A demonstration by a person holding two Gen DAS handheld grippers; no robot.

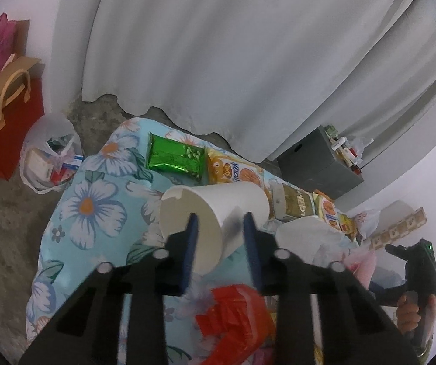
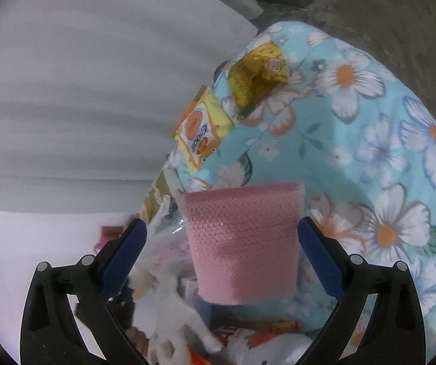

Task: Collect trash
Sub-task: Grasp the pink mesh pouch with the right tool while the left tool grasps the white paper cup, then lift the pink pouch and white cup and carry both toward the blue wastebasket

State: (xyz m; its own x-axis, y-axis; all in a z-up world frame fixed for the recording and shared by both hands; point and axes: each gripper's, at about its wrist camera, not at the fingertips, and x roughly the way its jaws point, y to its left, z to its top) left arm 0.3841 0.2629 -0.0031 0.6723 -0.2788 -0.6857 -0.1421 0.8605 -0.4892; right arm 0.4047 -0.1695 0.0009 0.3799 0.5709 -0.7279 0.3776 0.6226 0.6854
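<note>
In the left wrist view a white paper cup (image 1: 209,216) lies on its side on the floral cloth (image 1: 90,213). My left gripper (image 1: 219,223) is shut on the cup's rim wall, one finger inside and one outside. A red plastic wrapper (image 1: 236,316) lies below it. In the right wrist view my right gripper (image 2: 222,237) is open, with a pink foam sleeve (image 2: 243,246) between its fingers, not touched by either. Below it lies a white trash bag (image 2: 172,304) with mixed litter. The right gripper also shows in the left wrist view (image 1: 412,261).
A green foil pack (image 1: 175,156), yellow biscuit wrappers (image 1: 233,173) (image 2: 201,129) and a gold wrapper (image 2: 257,73) lie on the cloth. On the floor stand a red paper bag (image 1: 8,121), a filled plastic bag (image 1: 50,158) and a grey box (image 1: 318,161). White curtain (image 1: 233,45) behind.
</note>
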